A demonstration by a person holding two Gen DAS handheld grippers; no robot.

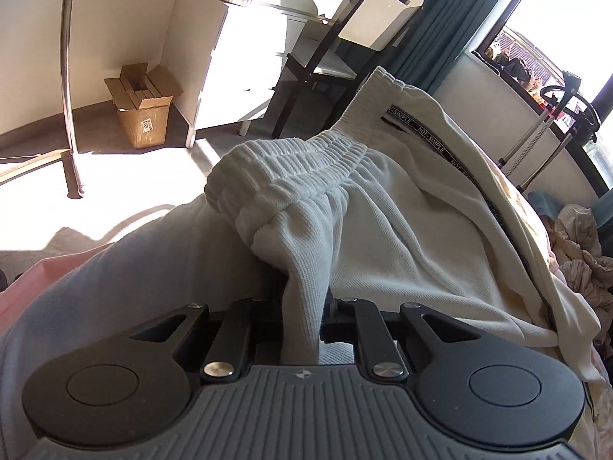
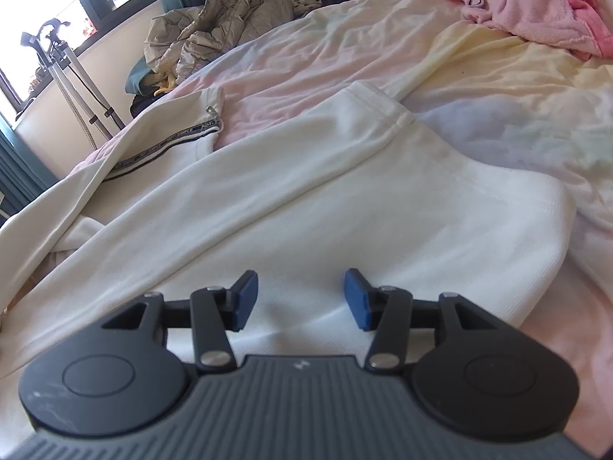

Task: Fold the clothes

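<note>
White sweatpants (image 1: 345, 211) with a gathered elastic waistband (image 1: 291, 168) and a black lettered side stripe (image 1: 440, 145) fill the left wrist view. My left gripper (image 1: 302, 306) is shut on a bunched fold of the fabric just below the waistband; the cloth hides its pads. In the right wrist view the same white sweatpants (image 2: 306, 199) lie spread over the bed, legs stretching away, with the striped leg (image 2: 164, 145) at the left. My right gripper (image 2: 300, 299) hovers low over the white cloth, blue pads (image 2: 245, 299) apart, nothing between them.
A pastel sheet (image 2: 498, 88) covers the bed. A pink fluffy robe (image 2: 536, 4) lies at the far right, a beige crumpled jacket (image 2: 214, 27) at the far left. Beyond the bed stand a cardboard box (image 1: 143, 111), white drawers (image 1: 230, 53), a dark chair (image 1: 306, 76) and a metal pole (image 1: 69, 76).
</note>
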